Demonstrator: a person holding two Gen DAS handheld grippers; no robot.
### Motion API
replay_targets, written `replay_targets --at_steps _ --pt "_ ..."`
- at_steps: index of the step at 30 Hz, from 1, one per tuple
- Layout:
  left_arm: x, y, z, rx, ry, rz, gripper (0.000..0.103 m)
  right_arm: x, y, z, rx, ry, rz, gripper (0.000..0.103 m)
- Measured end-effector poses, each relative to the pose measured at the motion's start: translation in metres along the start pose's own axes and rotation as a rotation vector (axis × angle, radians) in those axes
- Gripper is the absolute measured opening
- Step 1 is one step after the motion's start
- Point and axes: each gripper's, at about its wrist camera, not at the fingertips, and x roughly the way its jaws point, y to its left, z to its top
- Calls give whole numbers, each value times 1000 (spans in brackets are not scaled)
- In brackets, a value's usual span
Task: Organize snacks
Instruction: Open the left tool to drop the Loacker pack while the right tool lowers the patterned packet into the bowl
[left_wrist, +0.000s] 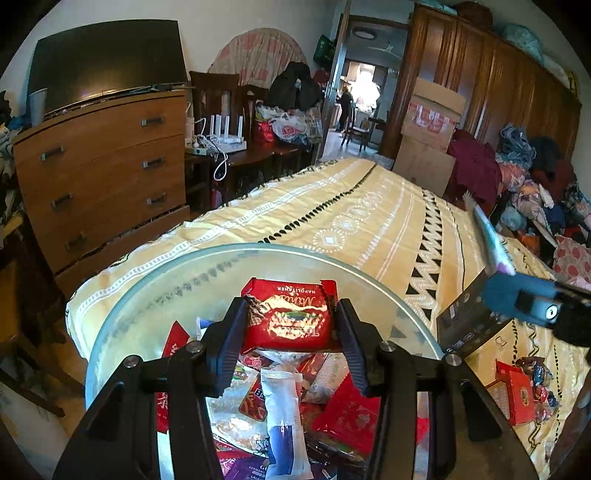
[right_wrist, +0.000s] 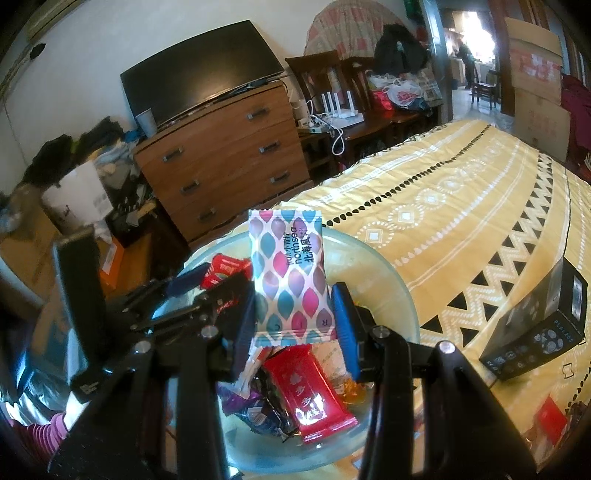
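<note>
My left gripper (left_wrist: 291, 325) is shut on a red wafer packet (left_wrist: 290, 319) and holds it above a glass bowl (left_wrist: 155, 291) full of wrapped snacks (left_wrist: 284, 410). My right gripper (right_wrist: 293, 314) is shut on a white packet with pink and teal leaf shapes (right_wrist: 288, 277), upright above the same glass bowl (right_wrist: 384, 269). A red packet (right_wrist: 310, 391) and dark wrappers lie in the bowl below it. The right gripper also shows at the right edge of the left wrist view (left_wrist: 524, 299), and the left gripper at the left of the right wrist view (right_wrist: 184, 306).
The bowl sits on a yellow patterned cloth (left_wrist: 369, 221). A black box (right_wrist: 539, 328) stands to the right of the bowl. A red box and loose sweets (left_wrist: 524, 387) lie at the right. A wooden dresser (left_wrist: 99, 177) and chairs stand beyond the table's far-left edge.
</note>
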Motion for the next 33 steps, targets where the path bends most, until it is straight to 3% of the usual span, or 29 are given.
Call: replay_targets --at_steps 33 --pt "24 -5 5 18 48 12 49 8 -11 -1 4 10 0 41"
